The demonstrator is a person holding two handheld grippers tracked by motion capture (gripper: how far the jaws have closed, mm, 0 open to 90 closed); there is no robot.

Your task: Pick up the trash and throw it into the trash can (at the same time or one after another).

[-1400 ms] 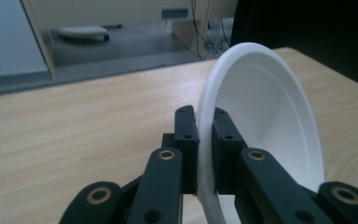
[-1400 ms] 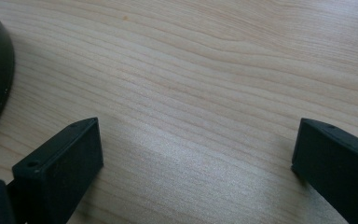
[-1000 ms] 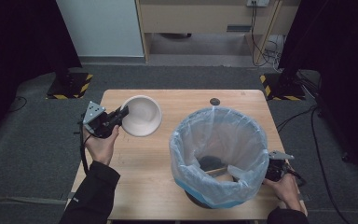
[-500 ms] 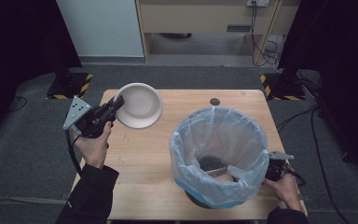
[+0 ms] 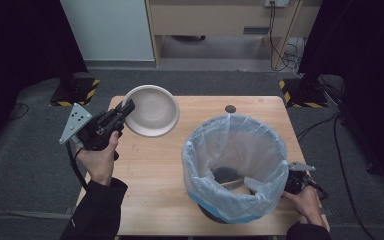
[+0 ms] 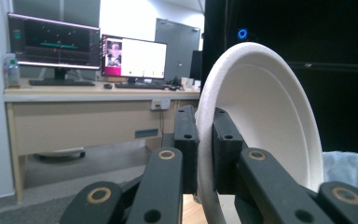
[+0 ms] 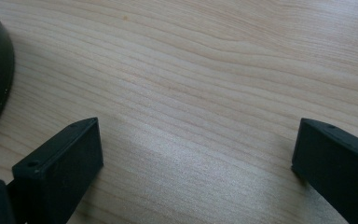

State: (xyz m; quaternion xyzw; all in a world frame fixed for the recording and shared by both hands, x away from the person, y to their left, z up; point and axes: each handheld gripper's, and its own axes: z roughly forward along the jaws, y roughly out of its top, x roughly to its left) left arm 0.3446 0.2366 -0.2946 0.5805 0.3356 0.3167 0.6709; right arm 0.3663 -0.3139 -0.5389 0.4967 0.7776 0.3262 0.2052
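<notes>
Left gripper (image 5: 126, 106) clamped on bowl (image 5: 151, 111) rim, lifted left of bin (image 5: 235, 170); right gripper (image 7: 196, 154) open, idle.

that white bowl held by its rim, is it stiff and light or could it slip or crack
The white bowl looks like foam, so probably very light. It keeps its shape though the left gripper pinches only its rim, so fairly stiff. The wall looks thin between the jaws, so a hard squeeze could dent or crack it; the matte surface seems unlikely to slip.

Right gripper (image 5: 291, 181) (half behind bin (image 5: 235, 172))
</notes>
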